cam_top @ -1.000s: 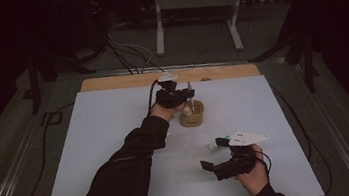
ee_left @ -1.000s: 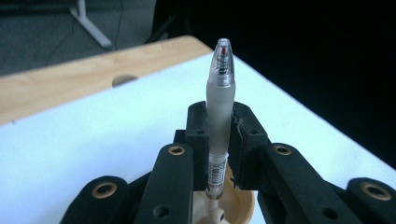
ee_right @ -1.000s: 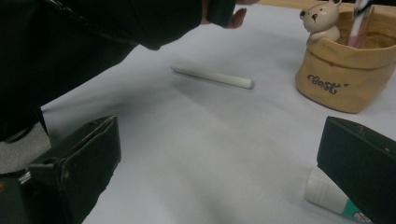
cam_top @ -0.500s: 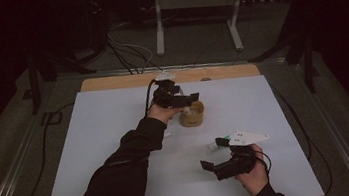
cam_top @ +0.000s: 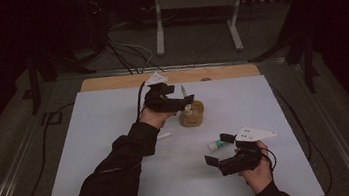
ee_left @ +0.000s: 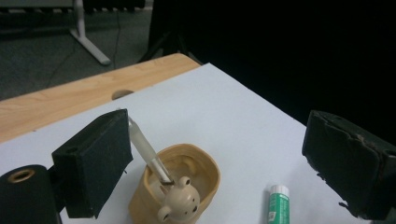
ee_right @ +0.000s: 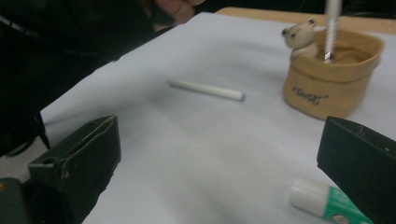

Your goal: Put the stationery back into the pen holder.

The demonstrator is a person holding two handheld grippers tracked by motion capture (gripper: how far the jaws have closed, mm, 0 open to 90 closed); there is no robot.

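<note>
A tan holder cup (cam_top: 192,116) with a small bear figure stands mid-table on the white sheet (cam_top: 106,136). A pale pen (cam_top: 183,94) leans upright in it. My left gripper (cam_top: 182,102) hovers just above and left of the cup. Its jaws have just been opening and stand wide apart. In the left gripper view the pen (ee_left: 145,151) rises beside the left jaw, ungripped, over the cup (ee_left: 187,184). My right gripper (cam_top: 219,149) rests open near the front right, with a green-and-white glue stick (cam_top: 216,145) right beside it. A white pen (cam_top: 163,136) lies flat between the arms.
The wooden table edge (cam_top: 224,71) shows beyond the sheet at the back. Cables run along the left side and behind the table. A metal stand (cam_top: 191,5) is on the floor farther back. The person's left sleeve (cam_top: 116,175) crosses the sheet's front left.
The left gripper went from shut on the pen over the cup to wide open, leaving the pen standing in the cup, and drew up and slightly left. The right gripper stayed still.
</note>
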